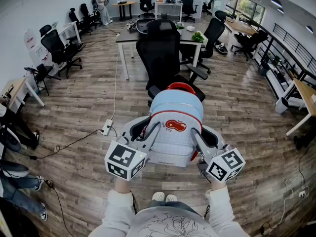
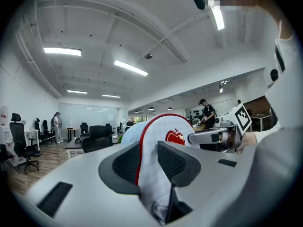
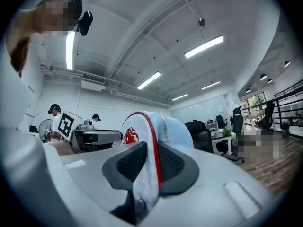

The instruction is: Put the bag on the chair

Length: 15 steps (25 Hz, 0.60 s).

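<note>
Bag (image 1: 175,127): light blue backpack with red piping and a red apple emblem. It is held aloft over the wood floor (image 1: 89,107), directly in front of the black office chair (image 1: 160,53). Its long axis runs away from the person, with the red top handle at the far end toward the chair and the emblem side up.

Left tongs (image 2: 151,162): pinching the bag's left edge, roughly level, aimed inward.

Right tongs (image 3: 151,160): pinching the right edge likewise.

White sleeves (image 1: 121,206): low before the body.

Tabletop (image 1: 129,36): behind the chair.
</note>
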Available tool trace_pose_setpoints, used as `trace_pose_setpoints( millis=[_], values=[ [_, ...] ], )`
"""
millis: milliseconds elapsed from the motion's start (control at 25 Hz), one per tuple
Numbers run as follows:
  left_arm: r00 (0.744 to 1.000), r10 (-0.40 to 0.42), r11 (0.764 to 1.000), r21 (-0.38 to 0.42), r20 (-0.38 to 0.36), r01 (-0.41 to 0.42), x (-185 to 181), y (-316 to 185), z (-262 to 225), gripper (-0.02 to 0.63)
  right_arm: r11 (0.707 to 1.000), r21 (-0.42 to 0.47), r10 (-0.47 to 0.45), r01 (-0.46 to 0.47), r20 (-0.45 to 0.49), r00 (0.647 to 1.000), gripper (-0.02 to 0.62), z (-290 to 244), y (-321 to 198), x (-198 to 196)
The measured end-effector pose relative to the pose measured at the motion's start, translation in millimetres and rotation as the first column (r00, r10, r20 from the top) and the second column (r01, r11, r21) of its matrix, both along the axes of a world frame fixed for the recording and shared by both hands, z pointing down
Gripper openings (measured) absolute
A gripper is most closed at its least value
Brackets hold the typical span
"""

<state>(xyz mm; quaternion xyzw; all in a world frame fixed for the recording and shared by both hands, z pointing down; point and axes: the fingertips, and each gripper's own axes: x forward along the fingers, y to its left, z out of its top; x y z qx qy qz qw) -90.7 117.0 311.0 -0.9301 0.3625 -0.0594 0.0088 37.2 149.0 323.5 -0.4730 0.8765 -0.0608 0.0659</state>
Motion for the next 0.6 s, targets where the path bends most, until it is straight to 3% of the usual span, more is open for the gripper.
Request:
trace_pose_setpoints(
  millis=[600],
  values=[
    [1.000,0.022,1.000,0.009,-0.005,-0.022,1.1,-12.0,6.0,0.117,1.000,0.003,0.012,-0.012,0.011,1.000,0.087,6.7,-11.7,1.2]
  ],
)
